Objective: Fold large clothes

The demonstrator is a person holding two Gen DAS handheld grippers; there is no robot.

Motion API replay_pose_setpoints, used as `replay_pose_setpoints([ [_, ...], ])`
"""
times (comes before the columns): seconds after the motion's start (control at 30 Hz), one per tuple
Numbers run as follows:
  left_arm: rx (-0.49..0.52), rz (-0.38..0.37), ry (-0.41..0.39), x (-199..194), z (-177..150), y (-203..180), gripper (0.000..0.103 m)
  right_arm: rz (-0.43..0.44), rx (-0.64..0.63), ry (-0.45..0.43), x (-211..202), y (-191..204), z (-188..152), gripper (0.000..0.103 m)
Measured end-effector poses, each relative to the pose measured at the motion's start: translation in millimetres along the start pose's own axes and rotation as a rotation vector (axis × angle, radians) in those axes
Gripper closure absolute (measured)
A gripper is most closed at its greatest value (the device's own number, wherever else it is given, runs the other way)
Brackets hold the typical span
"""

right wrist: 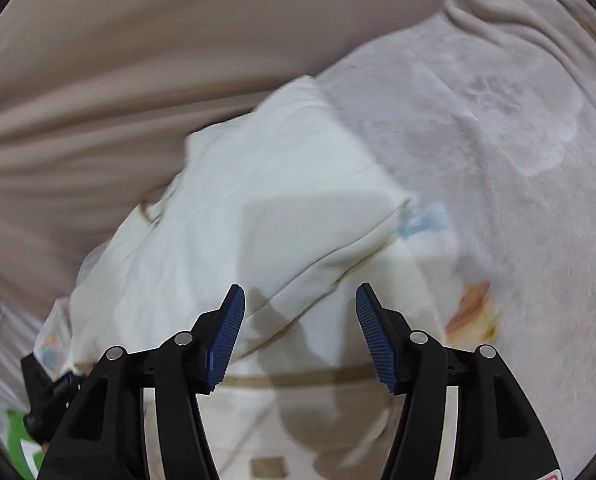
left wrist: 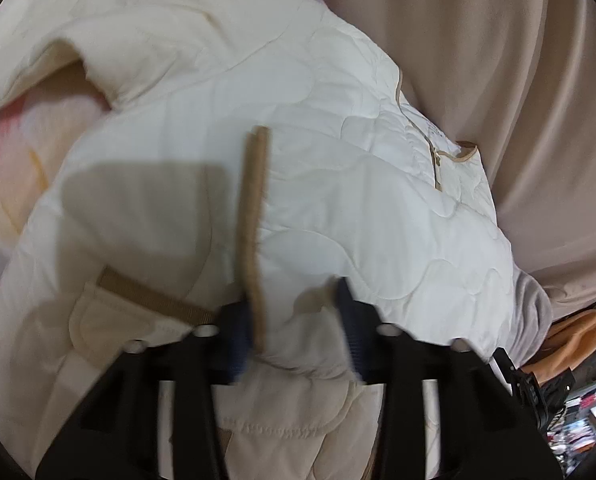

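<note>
A cream quilted jacket (left wrist: 298, 120) with tan trim (left wrist: 252, 220) lies spread over the bed and fills the left wrist view. My left gripper (left wrist: 294, 332) points down onto it. A puffy fold of the jacket fills the gap between its blue pads, and the tan edge lies against the left pad (left wrist: 238, 344). The view is blurred. In the right wrist view the same jacket (right wrist: 258, 200) lies below my right gripper (right wrist: 300, 332). That gripper hangs open above the trimmed hem, with nothing between its fingers.
A pale fleece blanket (right wrist: 478, 120) with faint prints lies under and to the right of the jacket. Beige draped fabric (left wrist: 498, 60) (right wrist: 138, 60) runs behind. A pink-patterned cover (left wrist: 10, 152) shows at the left. Orange cloth (left wrist: 578, 332) and clutter sit at the lower right.
</note>
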State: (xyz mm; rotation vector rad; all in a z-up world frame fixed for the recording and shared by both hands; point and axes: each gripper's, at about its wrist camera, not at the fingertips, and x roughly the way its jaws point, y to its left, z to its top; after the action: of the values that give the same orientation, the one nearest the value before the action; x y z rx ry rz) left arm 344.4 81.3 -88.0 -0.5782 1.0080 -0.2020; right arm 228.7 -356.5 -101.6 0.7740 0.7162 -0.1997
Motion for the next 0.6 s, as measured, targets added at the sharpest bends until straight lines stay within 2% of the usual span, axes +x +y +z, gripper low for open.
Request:
replay_pose_setpoints([
  [0.03,0.023,-0.004,-0.016,-2,6,-5,0.097,0.011,0.016,0.009,6,-3,5,0.066],
  [0.07,0.056,-0.022,-0.038,-6,15,-14,0.098,0.044,0.034,0.027,12,-3,11,0.09],
  [0.1,0.091,-0.02,-0.068,-11,23,-23,0.098,0.063,0.036,0.018,11,1,16,0.093],
  [0.23,0.237,0.033,-0.246,-32,58,-60,0.098,0.162,-0.089,-0.187,-20,37,31,0.095],
  [0.27,0.246,0.08,-0.268,-30,64,-62,0.096,0.146,-0.112,-0.192,-14,41,33,0.094],
  [0.3,0.246,0.127,-0.267,-19,70,-63,0.09,0.117,-0.127,-0.155,-1,41,33,0.091],
  [0.33,0.25,0.2,-0.24,0,74,-58,0.083,0.056,-0.146,-0.062,20,37,32,0.085],
  [0.37,0.246,0.285,-0.194,18,73,-50,0.063,-0.006,-0.152,0.002,32,33,27,0.084],
  [0.4,0.241,0.331,-0.155,28,71,-40,0.062,-0.016,-0.149,0.019,31,25,21,0.084],
  [0.47,0.215,0.279,-0.134,22,60,-21,0.061,0.006,-0.148,-0.027,2,16,9,0.081],
  [0.53,0.174,0.224,-0.159,-15,43,-1,0.042,-0.031,-0.176,-0.063,-35,9,-3,0.064],
  [0.57,0.16,0.217,-0.179,-35,32,10,0.03,-0.052,-0.193,-0.069,-60,-2,-14,0.057],
  [0.6,0.152,0.217,-0.193,-51,23,18,0.023,-0.07,-0.203,-0.061,-73,-8,-19,0.047],
])
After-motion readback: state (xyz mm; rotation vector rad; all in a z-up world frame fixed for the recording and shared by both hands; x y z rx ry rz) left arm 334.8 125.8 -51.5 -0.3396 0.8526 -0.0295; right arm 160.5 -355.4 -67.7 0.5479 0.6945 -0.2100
